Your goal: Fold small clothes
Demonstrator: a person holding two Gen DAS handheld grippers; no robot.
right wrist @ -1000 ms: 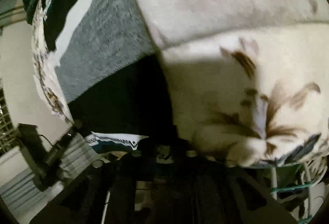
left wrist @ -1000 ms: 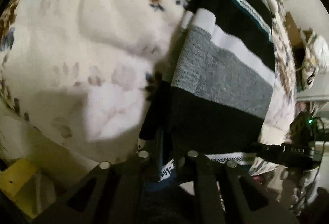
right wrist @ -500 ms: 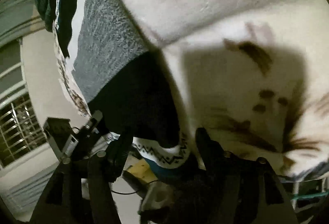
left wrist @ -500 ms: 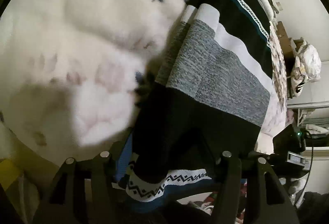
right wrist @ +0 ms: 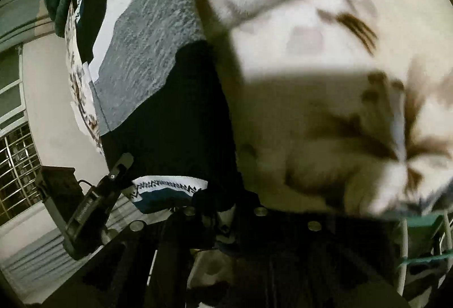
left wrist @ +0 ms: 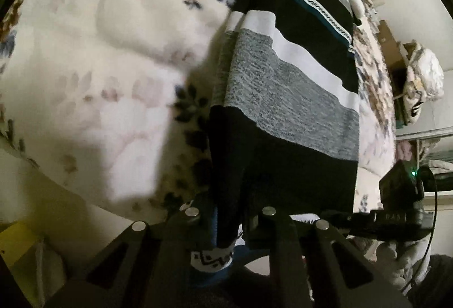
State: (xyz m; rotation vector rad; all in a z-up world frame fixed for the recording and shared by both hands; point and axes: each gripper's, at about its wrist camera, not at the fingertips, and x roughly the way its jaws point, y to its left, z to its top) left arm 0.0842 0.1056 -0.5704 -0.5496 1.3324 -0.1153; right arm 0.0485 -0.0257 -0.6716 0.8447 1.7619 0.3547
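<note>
Left wrist view: closest to the lens, the left gripper point(left wrist: 230, 216) is pinched on the patterned hem of a striped knit garment point(left wrist: 286, 110), with a fold of black cloth and white zigzag trim bunched between the fingers. Just ahead of the gripper the garment runs away in bands: black, then speckled grey, then white, then black with a teal zigzag stripe at the far end. It lies lengthwise on a bed covered by a floral blanket point(left wrist: 99, 67), which spreads to the left of the gripper and beyond. The near hem appears to reach the bed's edge. To the right of the gripper, level with it, the right gripper point(left wrist: 396, 220) sits at the hem's other corner.

Right wrist view: the right gripper point(right wrist: 226, 216) appears closed on the hem corner, with dark cloth and trim seen between the fingers; shadow and blur make the contact unclear. The same garment point(right wrist: 158, 98) extends ahead and to the left, and the floral blanket point(right wrist: 325, 81) fills the right. The left gripper point(right wrist: 93, 200) shows at far left beside the hem.

Judgement: the garment looks narrowed lengthwise, sides already turned in. Both hem corners are held. The end-to-end fold toward the far end remains, followed by smoothing.
</note>
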